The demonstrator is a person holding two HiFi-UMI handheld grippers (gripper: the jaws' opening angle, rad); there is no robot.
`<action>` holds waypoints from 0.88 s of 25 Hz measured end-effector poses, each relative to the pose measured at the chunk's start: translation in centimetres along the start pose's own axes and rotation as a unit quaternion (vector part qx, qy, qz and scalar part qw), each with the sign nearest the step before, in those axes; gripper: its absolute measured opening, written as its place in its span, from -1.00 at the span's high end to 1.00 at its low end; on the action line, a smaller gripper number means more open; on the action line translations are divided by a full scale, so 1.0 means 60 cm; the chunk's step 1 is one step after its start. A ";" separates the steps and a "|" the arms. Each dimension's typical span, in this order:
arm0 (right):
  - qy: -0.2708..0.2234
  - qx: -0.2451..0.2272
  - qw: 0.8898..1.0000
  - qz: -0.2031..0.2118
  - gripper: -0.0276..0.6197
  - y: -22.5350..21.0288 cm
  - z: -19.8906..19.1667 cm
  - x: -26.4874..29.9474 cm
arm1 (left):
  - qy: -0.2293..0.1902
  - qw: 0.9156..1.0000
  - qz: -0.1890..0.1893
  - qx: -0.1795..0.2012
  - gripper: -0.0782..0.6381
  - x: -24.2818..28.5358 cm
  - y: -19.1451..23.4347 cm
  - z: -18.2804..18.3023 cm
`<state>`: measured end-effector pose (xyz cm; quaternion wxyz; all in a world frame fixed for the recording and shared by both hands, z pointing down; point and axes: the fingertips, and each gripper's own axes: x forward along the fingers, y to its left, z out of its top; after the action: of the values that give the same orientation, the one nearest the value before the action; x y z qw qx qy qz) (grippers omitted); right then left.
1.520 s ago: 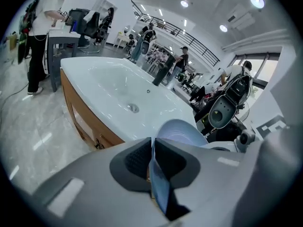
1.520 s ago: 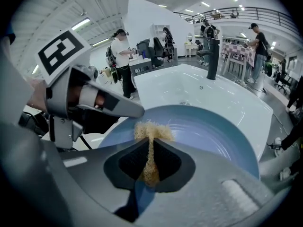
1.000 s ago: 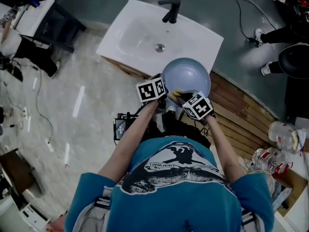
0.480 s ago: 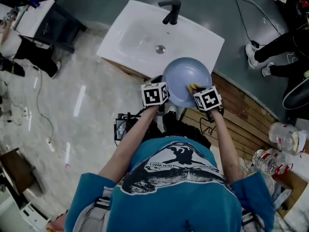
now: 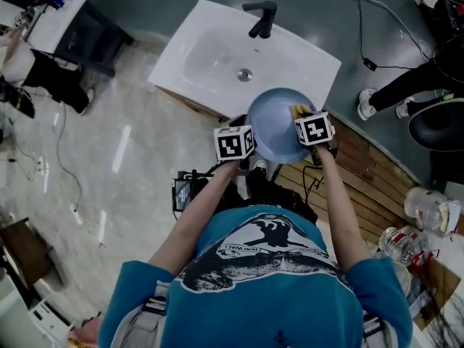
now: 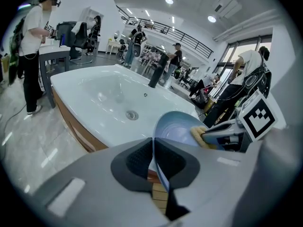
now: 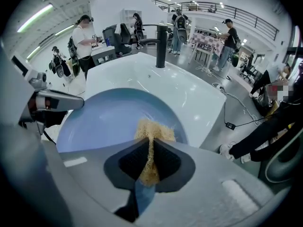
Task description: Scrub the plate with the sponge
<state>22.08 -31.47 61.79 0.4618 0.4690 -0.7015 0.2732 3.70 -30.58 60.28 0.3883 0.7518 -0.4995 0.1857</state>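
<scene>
A pale blue plate (image 5: 279, 122) is held above the front edge of the white sink. My left gripper (image 5: 245, 145) is shut on the plate's near-left rim (image 6: 163, 141), and the plate stands edge-on between its pads in the left gripper view. My right gripper (image 5: 303, 118) is shut on a yellow sponge (image 7: 152, 136), which presses against the plate's face (image 7: 111, 117) at its right side. The sponge (image 6: 198, 135) also shows in the left gripper view, against the plate's right part.
The white sink basin (image 5: 217, 53) with a black faucet (image 5: 262, 17) and drain (image 5: 245, 74) lies just beyond the plate. A wooden slatted floor (image 5: 362, 172) is at the right, with bottles (image 5: 428, 201). People stand around (image 7: 84, 39). A cable (image 5: 370, 27) runs on the floor.
The right gripper with the sponge has moved up and to the right across the plate, from its near edge to its far right side. The left gripper and plate shifted slightly.
</scene>
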 end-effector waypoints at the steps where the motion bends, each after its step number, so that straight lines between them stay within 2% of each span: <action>1: -0.004 -0.004 1.000 -0.002 0.82 0.004 0.007 0.002 | 0.000 1.000 0.000 -0.003 0.70 0.000 0.001 0.000; 7: -0.029 -0.020 0.999 0.008 0.82 0.037 0.042 0.022 | 0.001 1.000 0.002 -0.009 0.70 0.012 0.001 0.004; 11: -0.025 -0.021 0.999 0.042 0.82 0.089 0.036 0.027 | 0.000 1.000 0.005 -0.011 0.70 0.013 0.003 0.004; 14: -0.055 -0.043 0.996 0.049 0.82 0.119 0.051 0.017 | -0.001 1.000 0.005 -0.012 0.70 0.013 0.004 0.004; 22: -0.059 -0.048 0.994 0.083 0.82 0.186 0.005 -0.006 | -0.004 1.000 0.004 -0.012 0.70 0.011 0.003 0.006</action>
<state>11.84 -26.96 61.89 0.4171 0.4019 -0.7765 0.2481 3.77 -31.27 60.55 0.3942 0.7462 -0.5061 0.1780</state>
